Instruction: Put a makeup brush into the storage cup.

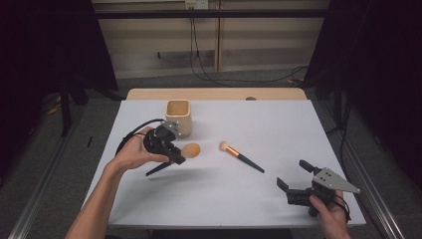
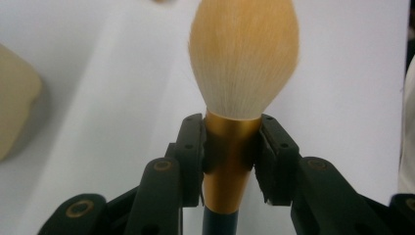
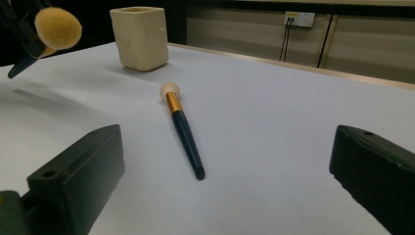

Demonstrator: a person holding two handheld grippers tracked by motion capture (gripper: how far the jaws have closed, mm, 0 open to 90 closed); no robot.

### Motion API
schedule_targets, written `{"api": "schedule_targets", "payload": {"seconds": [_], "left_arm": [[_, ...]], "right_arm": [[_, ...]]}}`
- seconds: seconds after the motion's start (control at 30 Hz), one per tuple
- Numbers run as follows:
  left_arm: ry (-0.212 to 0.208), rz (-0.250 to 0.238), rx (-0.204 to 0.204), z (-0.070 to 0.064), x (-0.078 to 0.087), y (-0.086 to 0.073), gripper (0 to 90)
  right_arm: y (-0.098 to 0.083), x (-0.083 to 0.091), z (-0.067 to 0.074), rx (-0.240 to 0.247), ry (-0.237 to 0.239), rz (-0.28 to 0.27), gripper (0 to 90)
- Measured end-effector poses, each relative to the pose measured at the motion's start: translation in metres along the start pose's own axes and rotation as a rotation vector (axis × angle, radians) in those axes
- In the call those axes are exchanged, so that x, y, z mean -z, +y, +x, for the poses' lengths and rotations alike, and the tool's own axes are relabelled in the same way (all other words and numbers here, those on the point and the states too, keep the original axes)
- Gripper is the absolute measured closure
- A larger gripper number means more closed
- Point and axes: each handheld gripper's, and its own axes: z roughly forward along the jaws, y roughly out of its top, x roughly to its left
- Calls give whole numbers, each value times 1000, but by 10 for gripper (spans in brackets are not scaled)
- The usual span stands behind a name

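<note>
With the left gripper [image 1: 171, 155] clamped on the gold ferrule of the fluffy orange-bristled makeup brush [image 2: 243, 63] above the white desk [image 1: 278, 124], it should tip handle-down over the cream square ceramic cup [image 1: 178, 115] (right gripper [image 1: 294, 178] gapes empty).

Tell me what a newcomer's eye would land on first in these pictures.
First, the big makeup brush with its fluffy orange head, clamped at its gold collar by the left gripper and held above the white table, left of centre. Next, the smaller brush lying alone mid-table, and the cream square cup standing behind the left gripper. The right gripper waits open near the front right corner.
</note>
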Motion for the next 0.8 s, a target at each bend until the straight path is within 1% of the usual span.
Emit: {"api": "schedule_targets", "payload": {"seconds": [0.13, 0.17, 0.2, 0.27, 0.3, 0.37, 0.43, 0.5, 0.53, 0.57, 0.6, 0.63, 0.67, 0.77, 0.8], "left_arm": [[28, -42, 15, -1, 6, -1, 665], [22, -51, 16, 0, 7, -2, 666], [26, -82, 27, 0, 9, -2, 665], [24, -90, 24, -1, 9, -2, 665], [36, -100, 18, -2, 9, -2, 665], [35, -114, 18, -3, 8, -1, 665], [49, -135, 20, -3, 9, 0, 665], [55, -178, 35, -3, 10, 0, 665], [55, -207, 47, -3, 11, 0, 665], [58, -215, 47, -2, 12, 0, 665], [66, -239, 55, -2, 13, -1, 665], [66, -254, 58, 0, 14, -2, 665], [68, -270, 72, 0, 15, -2, 665], [70, -317, 91, 1, 17, -5, 665], [75, -327, 93, 1, 17, -6, 665]], "right_arm": [[0, 0, 0, -1, -6, -2, 0], [0, 0, -1, 1, -9, -3, 0], [0, 1, -1, 1, -9, -4, 0], [0, 1, -1, 1, -9, -4, 0], [0, 1, -1, 1, -10, -4, 0], [0, 0, -1, -1, -11, -4, 0], [0, 0, -1, 1, -8, -3, 0], [0, 0, 0, 0, -8, -3, 0], [0, 0, 0, -1, -6, -3, 0], [0, 1, -1, -1, -7, -3, 0], [0, 0, -1, -2, -8, -5, 0], [0, 0, -1, -2, -8, -5, 0], [0, 0, -1, -4, -8, -5, 0], [0, 1, -1, -6, -5, -5, 0], [0, 1, -1, -6, -5, -5, 0]]}}
